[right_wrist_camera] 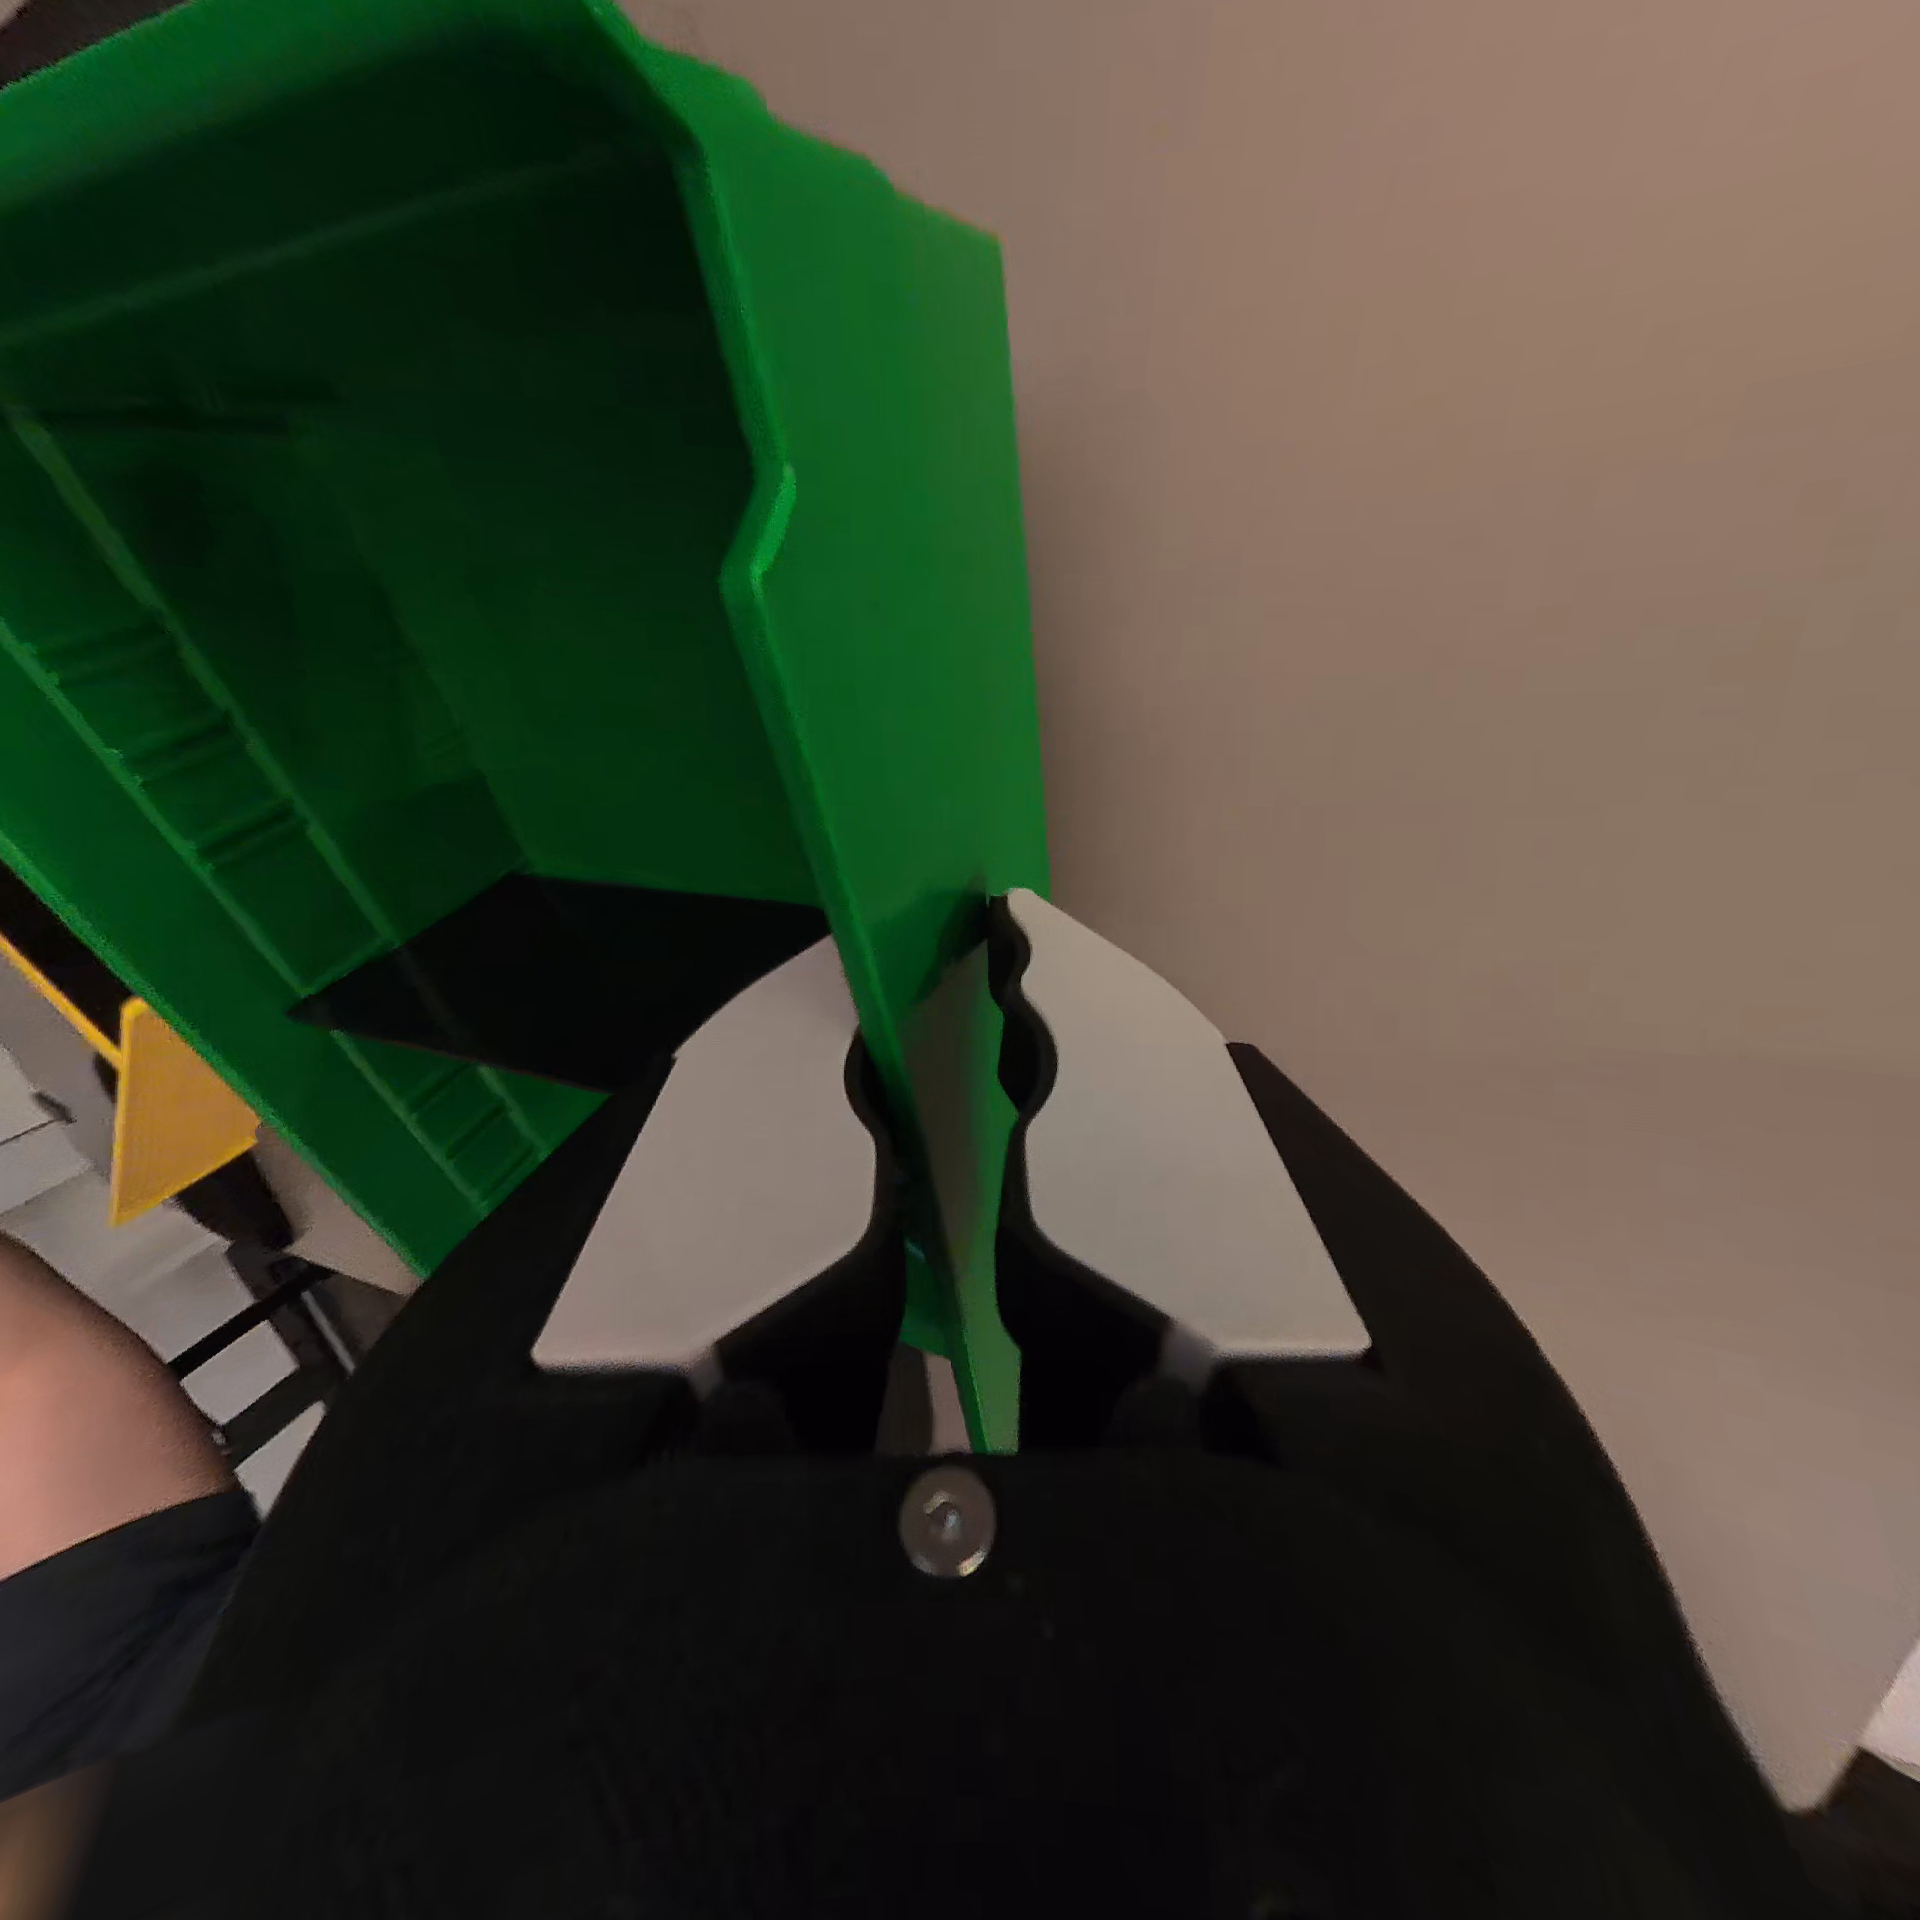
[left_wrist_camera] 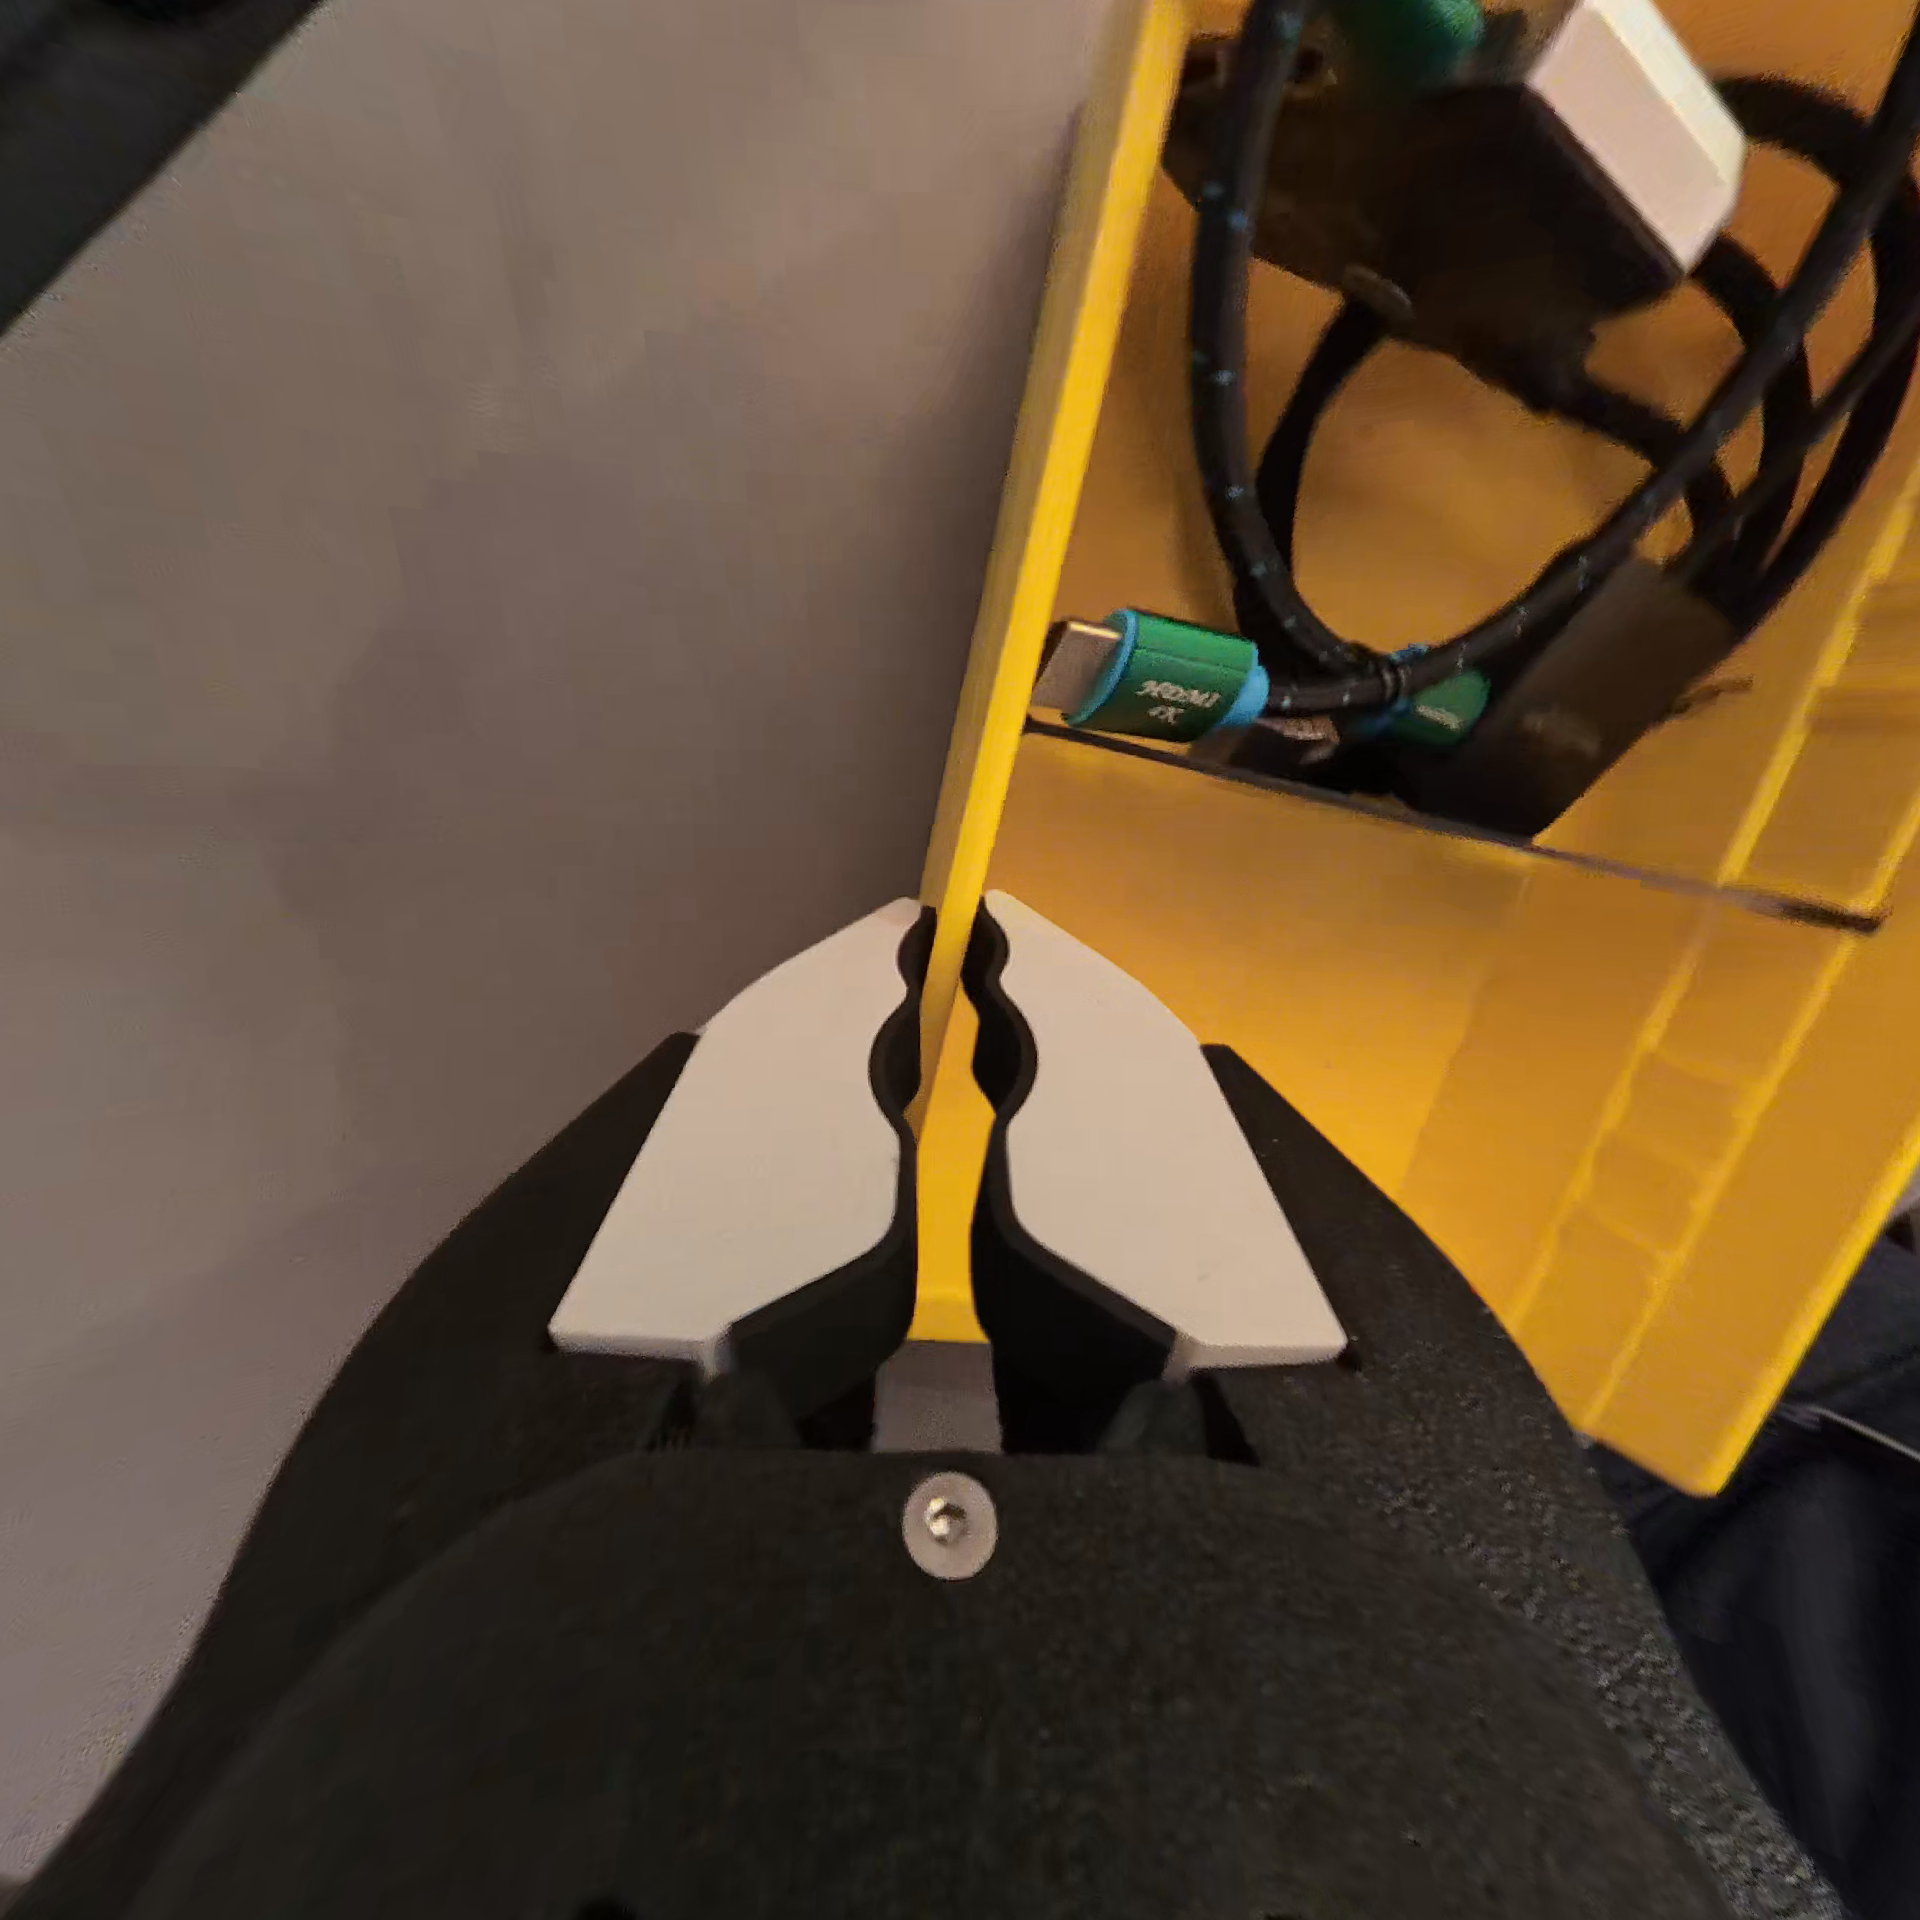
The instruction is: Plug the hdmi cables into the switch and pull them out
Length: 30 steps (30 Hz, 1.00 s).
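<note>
In the left wrist view my left gripper (left_wrist_camera: 954, 909) is shut on the thin side wall of a yellow bin (left_wrist_camera: 1049, 520). Both pads press on the wall. Inside the bin lies a green HDMI plug (left_wrist_camera: 1174, 686) with a bare metal tip, on a coil of black braided cables (left_wrist_camera: 1247, 468). A white and black box (left_wrist_camera: 1621, 135) lies at the bin's far end. In the right wrist view my right gripper (right_wrist_camera: 925, 925) is shut on the side wall of a green bin (right_wrist_camera: 883, 623), which looks empty.
A black divider plate (left_wrist_camera: 1455, 831) crosses the yellow bin near me. Another black divider (right_wrist_camera: 540, 977) crosses the green bin. Both bins rest on a grey table (right_wrist_camera: 1455, 623). A corner of the yellow bin (right_wrist_camera: 166, 1112) and a person's arm (right_wrist_camera: 83, 1382) show at the left. The tips of one gripper are about 55 centimetres away from the tips of the other.
</note>
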Tool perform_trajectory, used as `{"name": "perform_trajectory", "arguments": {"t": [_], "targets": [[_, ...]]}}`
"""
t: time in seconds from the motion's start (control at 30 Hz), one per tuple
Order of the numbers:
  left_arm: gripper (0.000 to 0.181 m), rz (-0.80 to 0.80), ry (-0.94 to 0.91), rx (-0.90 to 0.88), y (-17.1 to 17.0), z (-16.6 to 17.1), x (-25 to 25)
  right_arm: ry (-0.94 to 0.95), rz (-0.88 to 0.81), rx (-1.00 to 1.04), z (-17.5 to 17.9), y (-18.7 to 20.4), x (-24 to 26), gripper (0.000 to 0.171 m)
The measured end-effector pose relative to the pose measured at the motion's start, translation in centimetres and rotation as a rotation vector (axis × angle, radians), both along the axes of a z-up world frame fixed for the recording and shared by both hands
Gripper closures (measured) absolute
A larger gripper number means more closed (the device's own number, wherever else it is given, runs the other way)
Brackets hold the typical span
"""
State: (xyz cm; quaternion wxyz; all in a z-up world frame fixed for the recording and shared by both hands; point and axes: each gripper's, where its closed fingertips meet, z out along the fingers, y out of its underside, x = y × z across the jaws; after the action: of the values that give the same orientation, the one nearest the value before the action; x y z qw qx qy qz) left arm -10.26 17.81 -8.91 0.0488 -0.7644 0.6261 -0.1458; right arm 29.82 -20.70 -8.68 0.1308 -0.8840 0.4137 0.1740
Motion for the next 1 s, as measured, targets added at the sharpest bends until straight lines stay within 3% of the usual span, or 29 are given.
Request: {"name": "perform_trajectory", "arguments": {"t": [0.23, 0.47, 1.0], "targets": [[0.176, 0.209, -0.017, 0.021, 6.6, 0.1, -9.8, 0.049, 0.030, -0.038, -2.8, 3.9, -1.3, 0.156], [0.178, 0.466, -0.108, 0.015, 10.4, 0.3, -16.8, 0.004, 0.088, -0.116, -3.3, 5.3, -2.4, 0.160], [0.175, 0.773, -0.240, 0.058, 14.8, 0.4, -22.7, -0.038, 0.119, -0.123, -3.4, 5.2, -2.6, 0.162]]}}
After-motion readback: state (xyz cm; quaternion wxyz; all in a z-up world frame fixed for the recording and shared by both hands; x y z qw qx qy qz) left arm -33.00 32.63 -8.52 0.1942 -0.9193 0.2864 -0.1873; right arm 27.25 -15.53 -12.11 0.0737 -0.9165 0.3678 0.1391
